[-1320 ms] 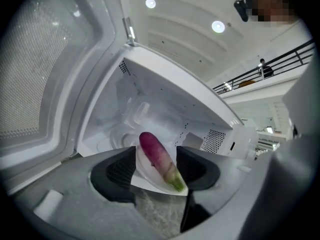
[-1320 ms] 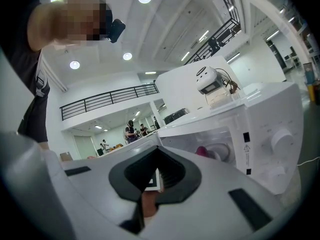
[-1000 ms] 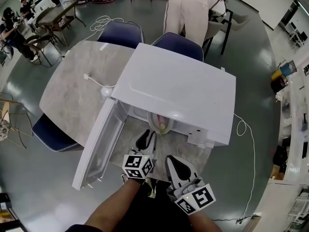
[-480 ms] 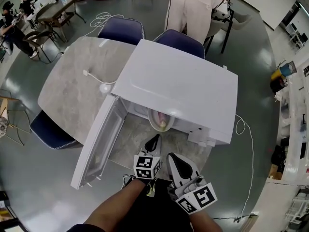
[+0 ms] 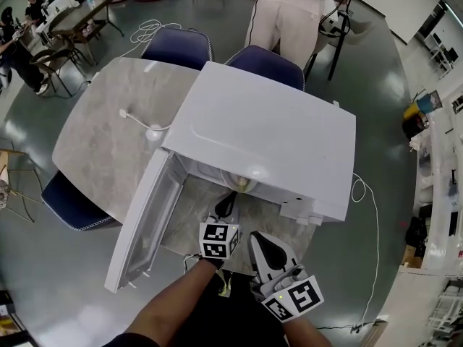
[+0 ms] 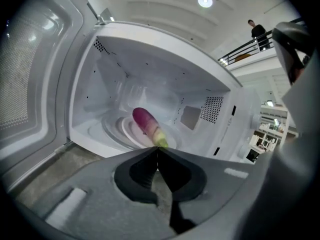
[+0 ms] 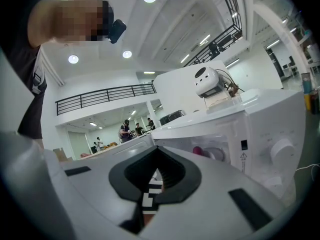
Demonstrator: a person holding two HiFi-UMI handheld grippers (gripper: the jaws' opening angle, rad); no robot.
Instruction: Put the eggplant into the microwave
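The eggplant [image 6: 147,125], purple with a green end, lies on the round turntable plate inside the white microwave [image 5: 268,132]. In the head view only a little of the eggplant [image 5: 243,185] shows in the oven's mouth. My left gripper [image 6: 158,149] is shut and empty, its tips just outside the opening and in front of the eggplant's green end. It sits over the table in front of the oven in the head view [image 5: 226,207]. My right gripper [image 5: 257,240] is beside it, nearer me, shut with nothing held. Its own view [image 7: 157,149] looks along the microwave's front.
The microwave door [image 5: 145,219] hangs wide open to the left. A white cord and plug [image 5: 141,121] lie on the marble table [image 5: 101,143]. Blue chairs [image 5: 177,45] stand at the far side, with a person [image 5: 289,13] behind them. Another cable [image 5: 362,194] trails at the right.
My left gripper's jaws were open near the oven's mouth and have closed empty. It has shifted slightly right and lower. The eggplant stays on the plate and the right gripper has held still.
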